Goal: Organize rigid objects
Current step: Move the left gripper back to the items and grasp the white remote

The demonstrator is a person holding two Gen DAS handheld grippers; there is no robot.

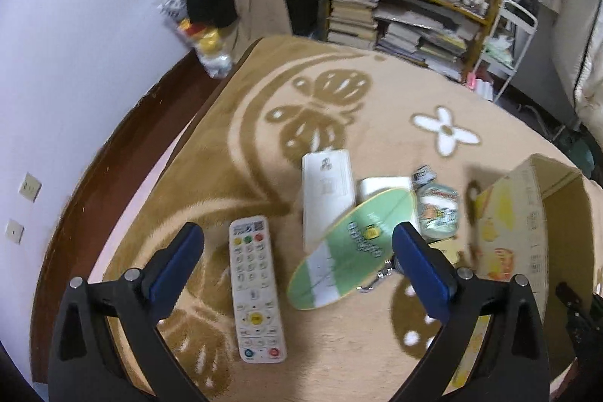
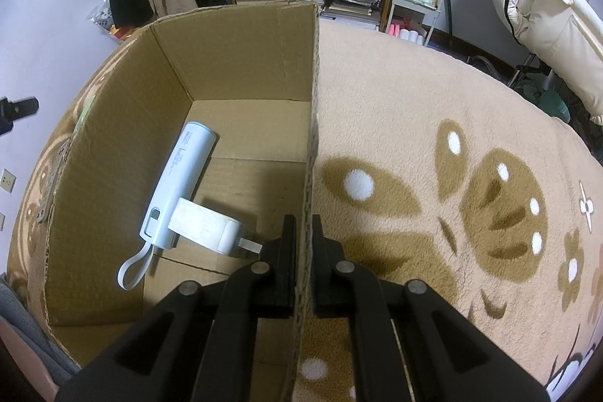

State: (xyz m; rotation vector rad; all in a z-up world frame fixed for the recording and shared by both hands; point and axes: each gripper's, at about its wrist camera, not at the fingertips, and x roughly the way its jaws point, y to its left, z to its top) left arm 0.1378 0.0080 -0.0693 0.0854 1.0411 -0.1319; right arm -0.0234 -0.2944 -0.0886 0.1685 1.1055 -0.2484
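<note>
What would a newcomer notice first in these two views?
The right claw is clamped on the cardboard box wall; inside lie a pale blue power bank and a tape roll. The left claw gapes above a white remote and green oval board on the patterned blanket.

A plush beige blanket with brown floral pattern [image 1: 339,345] covers the bed. On it lie a white remote control [image 1: 254,289], a flat white box [image 1: 328,194], and an open brown cardboard box [image 2: 241,70].
</note>
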